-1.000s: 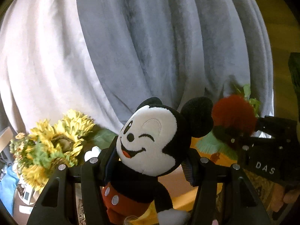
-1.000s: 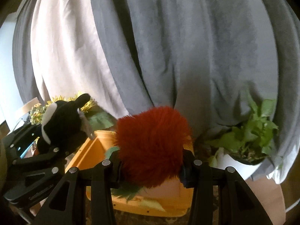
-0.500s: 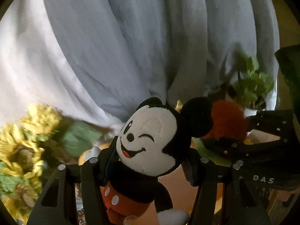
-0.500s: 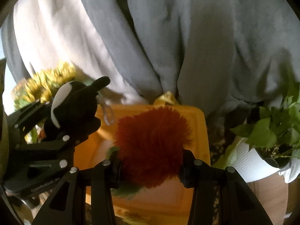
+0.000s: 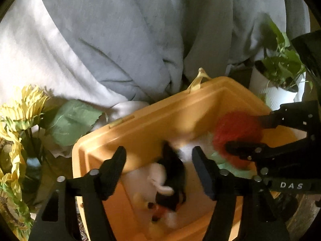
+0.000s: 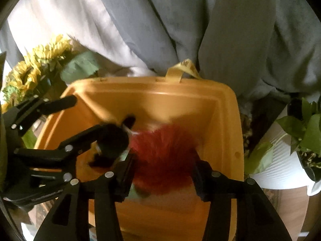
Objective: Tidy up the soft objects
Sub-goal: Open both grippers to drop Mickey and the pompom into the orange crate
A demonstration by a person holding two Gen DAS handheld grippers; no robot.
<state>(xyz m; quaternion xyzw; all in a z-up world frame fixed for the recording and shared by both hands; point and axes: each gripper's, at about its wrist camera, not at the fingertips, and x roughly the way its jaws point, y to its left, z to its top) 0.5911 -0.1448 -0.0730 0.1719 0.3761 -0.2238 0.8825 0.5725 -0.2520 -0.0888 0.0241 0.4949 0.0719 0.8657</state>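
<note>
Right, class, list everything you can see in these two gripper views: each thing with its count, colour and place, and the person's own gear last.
Bin: one, orange, centre, open.
Mouse plush: one, black, white and red, blurred, inside bin.
Fluffy toy: one, red with green, over the bin.
Curtain: grey and white, behind.
Sunflowers: bunch, yellow, left of bin.
Potted plant: one, green in white pot, right of bin.
Left gripper: black, jaws opening, pads clear of plush.
Right gripper: black, jaws opening, fluffy toy between them.

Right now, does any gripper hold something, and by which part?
Left gripper: nothing; it is opening, the mouse plush loose in the bin. Right gripper, opening, flanks the red pom-pom; contact unclear.
</note>
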